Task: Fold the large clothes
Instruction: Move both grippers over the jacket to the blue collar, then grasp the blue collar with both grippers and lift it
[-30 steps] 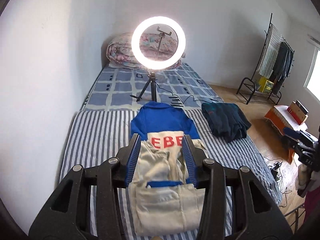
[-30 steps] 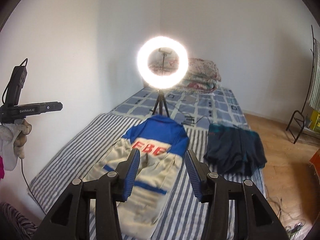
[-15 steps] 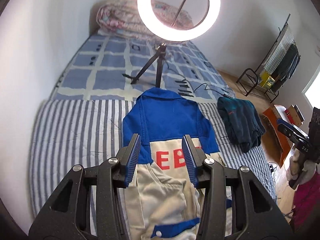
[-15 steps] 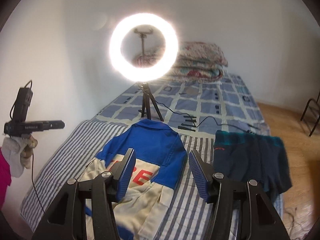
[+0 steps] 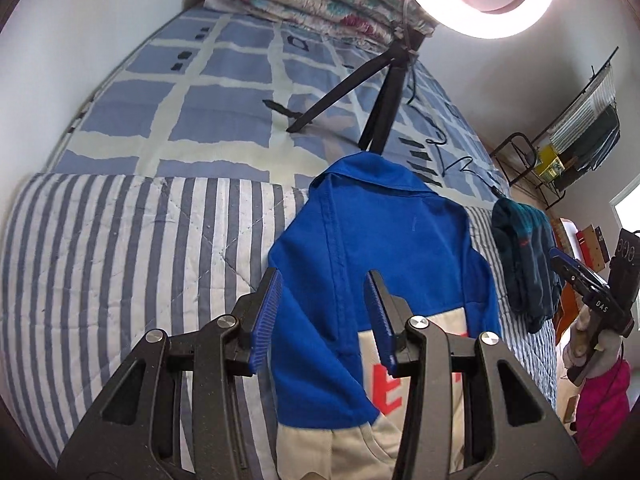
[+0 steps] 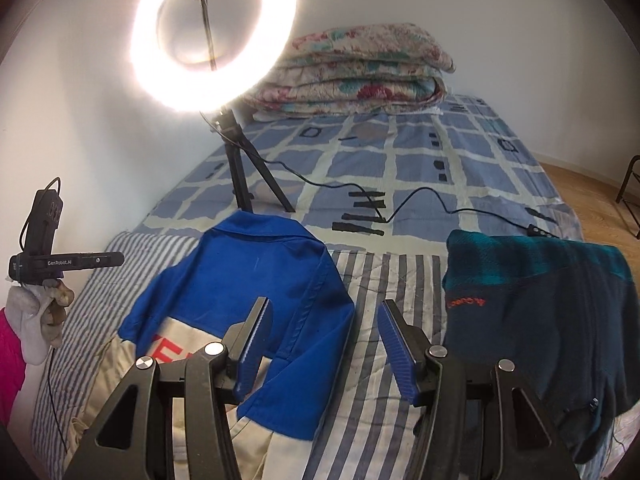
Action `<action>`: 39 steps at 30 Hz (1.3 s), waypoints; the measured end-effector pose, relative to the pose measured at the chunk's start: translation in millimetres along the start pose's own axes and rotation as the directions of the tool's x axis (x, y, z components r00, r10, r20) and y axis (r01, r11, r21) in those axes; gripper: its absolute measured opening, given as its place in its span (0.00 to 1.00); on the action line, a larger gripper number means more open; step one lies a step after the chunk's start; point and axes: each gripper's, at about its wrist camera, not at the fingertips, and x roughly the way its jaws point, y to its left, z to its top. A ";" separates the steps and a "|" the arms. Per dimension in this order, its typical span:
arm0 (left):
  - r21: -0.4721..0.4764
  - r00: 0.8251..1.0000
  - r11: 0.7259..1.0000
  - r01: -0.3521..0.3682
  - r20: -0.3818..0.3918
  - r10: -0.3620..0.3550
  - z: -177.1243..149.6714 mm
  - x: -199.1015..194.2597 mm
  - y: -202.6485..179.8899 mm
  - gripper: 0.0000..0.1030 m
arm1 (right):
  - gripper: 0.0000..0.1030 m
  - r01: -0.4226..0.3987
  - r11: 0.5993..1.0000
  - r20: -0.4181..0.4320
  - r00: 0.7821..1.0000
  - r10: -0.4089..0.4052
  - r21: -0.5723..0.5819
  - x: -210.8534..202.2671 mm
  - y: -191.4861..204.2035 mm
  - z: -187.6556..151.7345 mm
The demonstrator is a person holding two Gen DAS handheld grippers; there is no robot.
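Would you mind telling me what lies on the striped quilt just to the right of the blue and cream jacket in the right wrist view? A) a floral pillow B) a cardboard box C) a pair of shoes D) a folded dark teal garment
D: a folded dark teal garment lies on the striped quilt, apart from the blue and cream jacket.

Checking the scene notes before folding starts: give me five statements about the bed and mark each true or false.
1. The blue and cream jacket with red letters lies flat on the striped quilt. True.
2. A dark teal folded garment lies apart from the jacket. True.
3. The left claw clamps the jacket's collar. False: it is open, gripping nothing.
4. The glowing ring light stands on the floor. False: its tripod stands on the bed.
5. The folded floral quilt covers the jacket. False: it sits at the bed's far end.
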 end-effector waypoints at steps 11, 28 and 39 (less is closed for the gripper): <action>0.056 0.997 0.998 -0.031 -0.069 0.035 17.0 81.1 12.6 0.42 | 0.56 0.021 1.000 -0.072 0.997 -0.022 -0.004 84.7 -18.0 2.9; 0.213 0.994 0.972 -0.099 -0.014 0.105 8.3 99.5 -15.9 0.02 | 0.15 -0.027 1.000 -0.117 0.993 0.026 -0.009 143.2 -9.7 -11.5; 0.232 0.990 0.965 -0.119 0.104 0.097 -3.4 54.1 -41.7 0.01 | 0.00 -0.004 0.998 -0.023 1.000 0.003 -0.059 98.6 14.3 -0.4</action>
